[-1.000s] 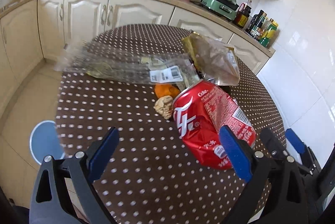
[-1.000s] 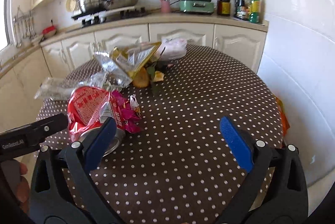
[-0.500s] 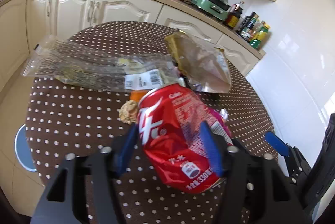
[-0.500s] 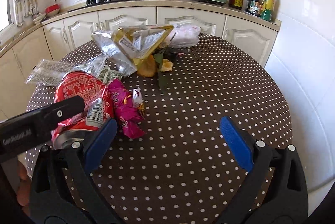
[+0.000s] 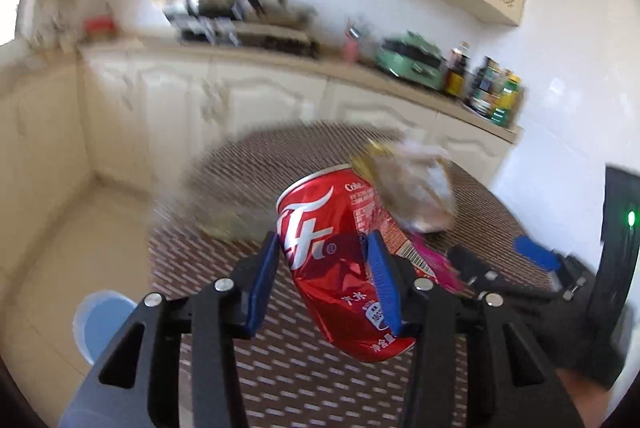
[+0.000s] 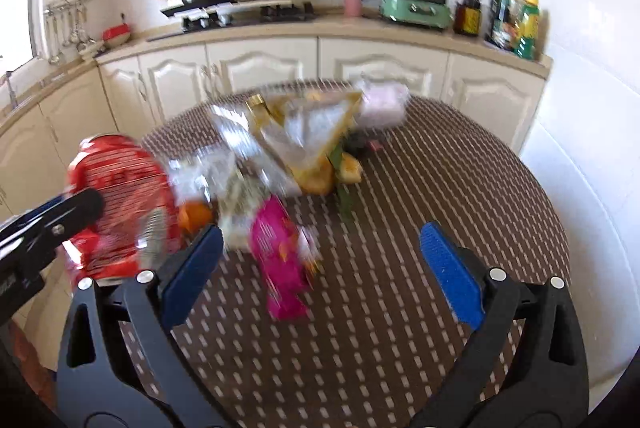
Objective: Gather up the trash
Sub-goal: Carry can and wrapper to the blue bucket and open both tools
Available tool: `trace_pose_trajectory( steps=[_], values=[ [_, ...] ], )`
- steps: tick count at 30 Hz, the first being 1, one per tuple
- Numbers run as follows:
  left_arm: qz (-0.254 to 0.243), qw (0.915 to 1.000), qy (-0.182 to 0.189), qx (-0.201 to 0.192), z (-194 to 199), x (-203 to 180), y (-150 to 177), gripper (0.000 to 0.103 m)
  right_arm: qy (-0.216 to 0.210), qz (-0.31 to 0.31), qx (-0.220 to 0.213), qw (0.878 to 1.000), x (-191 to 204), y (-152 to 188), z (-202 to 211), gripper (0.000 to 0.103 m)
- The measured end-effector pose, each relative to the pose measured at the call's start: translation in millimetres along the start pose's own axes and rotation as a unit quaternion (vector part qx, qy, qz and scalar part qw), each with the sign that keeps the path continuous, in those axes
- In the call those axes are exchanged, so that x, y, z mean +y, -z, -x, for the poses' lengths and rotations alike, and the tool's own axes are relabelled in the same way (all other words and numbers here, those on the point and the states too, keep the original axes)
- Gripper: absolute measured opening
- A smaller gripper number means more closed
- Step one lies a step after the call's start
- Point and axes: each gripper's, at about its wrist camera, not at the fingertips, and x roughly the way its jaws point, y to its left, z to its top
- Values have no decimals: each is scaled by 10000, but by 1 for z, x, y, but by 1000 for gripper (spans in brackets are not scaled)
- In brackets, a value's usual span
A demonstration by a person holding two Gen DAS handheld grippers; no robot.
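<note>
My left gripper is shut on a crushed red cola can and holds it above the brown dotted table. The can also shows at the left of the right wrist view, clamped by the left gripper. My right gripper is open and empty over the table. A pink wrapper lies between its fingers. Behind it lie clear plastic bags, a gold snack bag, orange peel and a white bag.
A blue bin stands on the floor to the left of the table. Cream kitchen cabinets and a counter with pots, a green appliance and bottles run behind the table. A white wall is at the right.
My left gripper closed on the red can and lifted it off the table. Both views are now motion-blurred. The right gripper stayed open and drew slightly nearer the pink wrapper.
</note>
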Motion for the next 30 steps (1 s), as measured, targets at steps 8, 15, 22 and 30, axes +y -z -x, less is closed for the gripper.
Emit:
trace_pose_trajectory(
  steps=[8,15,22,30],
  values=[
    [-110,9948,-927,-404,17,31,-29,44,198,954,286,9948,44,-39,-49,58],
    [154,9957,-830,-377,21,70,-32,44,115,819,-301,9961,48,-43,-32,6],
    [570,9938,-866,-402,43,139,-27,44,-887,944,-1288,9832,120,-55,36,6],
    [1175,9783,-1708,10,60,277,7,0,-3077,1536,-734,9361,304,-24,21,6]
  ],
)
